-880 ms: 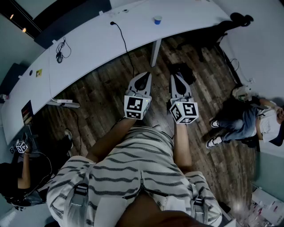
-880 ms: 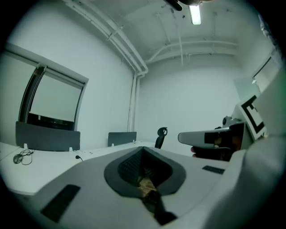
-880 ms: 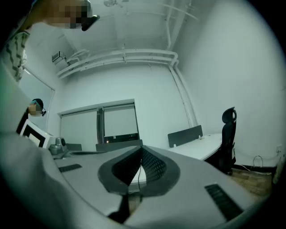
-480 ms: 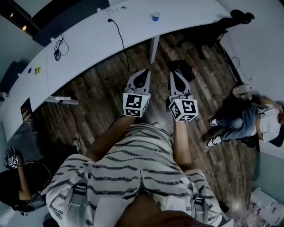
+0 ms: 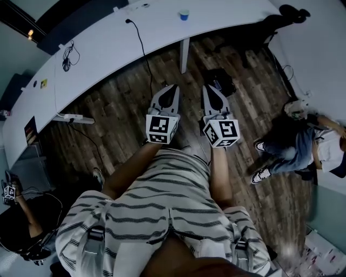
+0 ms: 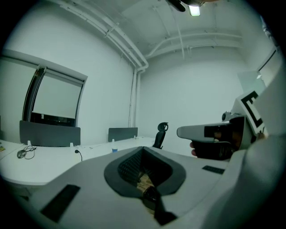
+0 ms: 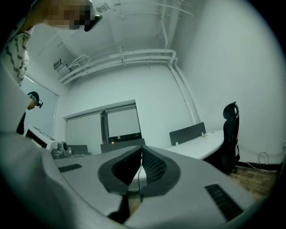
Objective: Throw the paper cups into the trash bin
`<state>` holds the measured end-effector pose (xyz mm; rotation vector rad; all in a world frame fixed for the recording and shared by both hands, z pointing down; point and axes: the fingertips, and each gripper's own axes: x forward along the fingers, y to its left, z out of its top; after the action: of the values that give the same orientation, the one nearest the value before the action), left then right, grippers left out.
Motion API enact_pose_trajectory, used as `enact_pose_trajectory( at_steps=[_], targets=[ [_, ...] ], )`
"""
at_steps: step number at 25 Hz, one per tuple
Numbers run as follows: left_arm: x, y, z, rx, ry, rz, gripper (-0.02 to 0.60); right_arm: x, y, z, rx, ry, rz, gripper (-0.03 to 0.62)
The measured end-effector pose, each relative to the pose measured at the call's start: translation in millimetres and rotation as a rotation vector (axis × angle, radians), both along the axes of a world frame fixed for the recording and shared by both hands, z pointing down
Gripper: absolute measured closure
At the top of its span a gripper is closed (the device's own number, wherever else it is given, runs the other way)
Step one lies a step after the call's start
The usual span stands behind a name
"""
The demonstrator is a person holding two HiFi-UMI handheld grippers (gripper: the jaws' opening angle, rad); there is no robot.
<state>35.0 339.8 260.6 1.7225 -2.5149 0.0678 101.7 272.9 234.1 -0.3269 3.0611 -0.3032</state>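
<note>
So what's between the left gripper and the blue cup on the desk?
Head view: wooden floor, then the desk's white leg and bare desktop before the cup.

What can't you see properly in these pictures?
- Trash bin: seen in no view. A dark thing on the floor past the right claw, head view, is too shadowy to name.
- Cup on the white table, head view: too small to tell if it is paper.
- The camera wearer's feet, head view: hidden by the striped shirt.
</note>
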Motion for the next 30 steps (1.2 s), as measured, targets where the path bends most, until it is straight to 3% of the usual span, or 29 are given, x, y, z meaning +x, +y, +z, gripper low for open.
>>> enact_pose_trajectory(
  at_steps=[9, 16, 22, 30],
  targets=[
    [6.9, -16.3, 17.4, -0.030, 0.037, 0.002, 0.558, 4.9, -17.6, 16.8, -0.008, 0.046, 0.008, 0.585],
    [-16.6, -48.7, 27.9, -0.016, 0.061, 0.028, 0.558, -23.6, -40.9, 23.0, 0.016, 0.064, 0.009, 0.586],
    [-67.3, -93.2, 32.6, -0.006, 0.071, 0.041, 0.558, -72.8, -85.3, 26.3, 0.024, 0.074, 0.032, 0.585],
    [-161.6, -162.6, 26.0, -0.011, 0.083, 0.052, 0.558, -162.0, -154.7, 20.8, 0.021, 0.089, 0.056, 0.585]
  ],
)
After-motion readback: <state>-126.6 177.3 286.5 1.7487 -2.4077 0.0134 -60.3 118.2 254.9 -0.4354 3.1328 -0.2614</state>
